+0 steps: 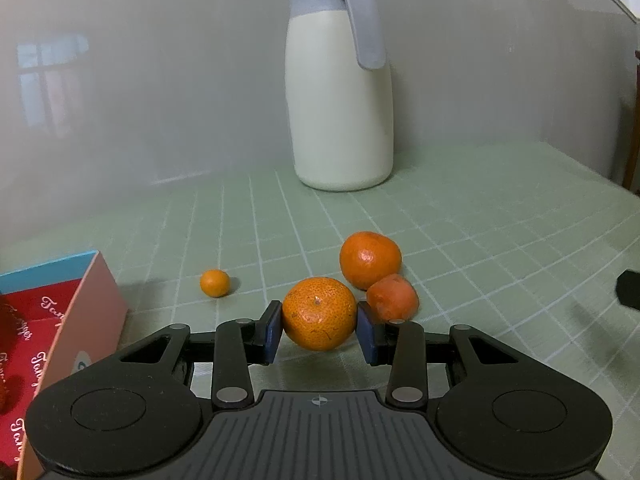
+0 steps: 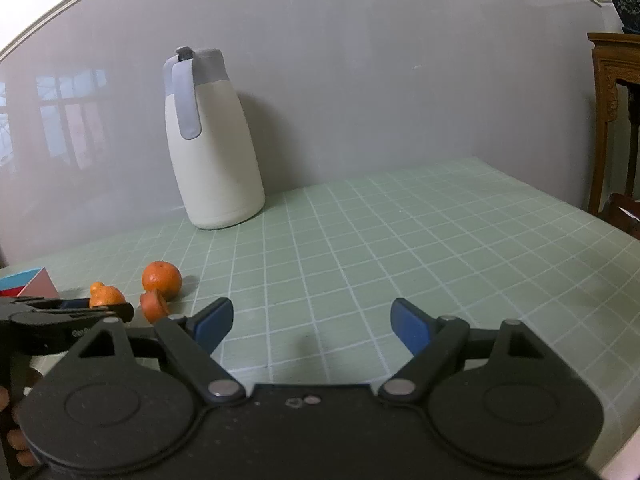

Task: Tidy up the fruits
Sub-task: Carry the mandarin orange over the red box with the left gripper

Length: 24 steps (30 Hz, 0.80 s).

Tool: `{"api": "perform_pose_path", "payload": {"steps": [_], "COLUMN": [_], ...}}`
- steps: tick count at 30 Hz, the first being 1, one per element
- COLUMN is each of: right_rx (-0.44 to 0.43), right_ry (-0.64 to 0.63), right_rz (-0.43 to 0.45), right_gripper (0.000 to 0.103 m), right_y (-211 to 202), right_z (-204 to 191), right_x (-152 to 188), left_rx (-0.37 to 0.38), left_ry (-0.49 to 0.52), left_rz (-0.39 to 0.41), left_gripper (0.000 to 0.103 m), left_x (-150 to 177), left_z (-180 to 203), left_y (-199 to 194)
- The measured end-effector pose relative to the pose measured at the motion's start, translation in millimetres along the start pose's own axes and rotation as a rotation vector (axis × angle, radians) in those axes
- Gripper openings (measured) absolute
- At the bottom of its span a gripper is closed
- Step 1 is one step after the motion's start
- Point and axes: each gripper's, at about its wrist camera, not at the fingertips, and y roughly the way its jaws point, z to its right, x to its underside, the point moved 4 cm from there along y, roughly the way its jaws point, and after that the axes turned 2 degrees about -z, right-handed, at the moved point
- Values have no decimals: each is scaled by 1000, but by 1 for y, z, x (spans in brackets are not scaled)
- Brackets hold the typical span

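Left hand-held gripper (image 1: 319,328): blue pads clamped on either flank of a round, pitted orange mandarin (image 1: 319,313) at lower centre of the left wrist view. Grip taken across the widest part, evidently to keep the round fruit from rolling out. Whether fruit is lifted or touching the pale green grid-lined desk (image 1: 480,240) cannot be told (shadow directly beneath suggests little or no clearance).

Likely destination, judged only from the task: open pink-and-blue cardboard box with red printed lining (image 1: 60,320), lower left of the same view, near the left hand-held gripper.

Right hand-held gripper (image 2: 312,322): blue fingers spread wide apart, nothing between them, over bare desk at lower centre of the right wrist view. Appears to be standing by.

Remaining fruit: larger glossy orange mandarin (image 1: 370,259) just behind the held one; darker, duller reddish-orange fruit (image 1: 393,297) to its lower right, just beside the right pad and apparently touching the larger mandarin; tiny orange kumquat-sized fruit (image 1: 215,282) apart, left of centre.

Obstructions: the dull fruit close to the right pad could be nudged on withdrawal. Tall cream-white insulated jug with grey lid and handle (image 1: 340,92) at upper centre against the grey wall, well clear of any path to the box.
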Motion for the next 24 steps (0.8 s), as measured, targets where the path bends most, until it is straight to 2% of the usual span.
{"api": "perform_pose_path", "payload": {"steps": [7,13,19,24], "right_rx": [-5,-15,-44,-78], "right_ry": [-13,-29,-62,-94], "right_rz": [-7,-11,-18,-19], "right_gripper": [86,86,86,86], "right_y": [1,3,6,7], "right_z": [-7,-17,-37,-57], "right_x": [2,3,5,6], "left_rx": [-14,-54,-128,-222], "left_ry": [-21,-51,-113,-161], "left_rz": [43,86,118,124], "left_gripper": [39,39,39,39], "left_x": [-6,-10,-4,9], "left_z": [-12,-36,-74,-116], "left_y": [-24,-49,-74,-93]}}
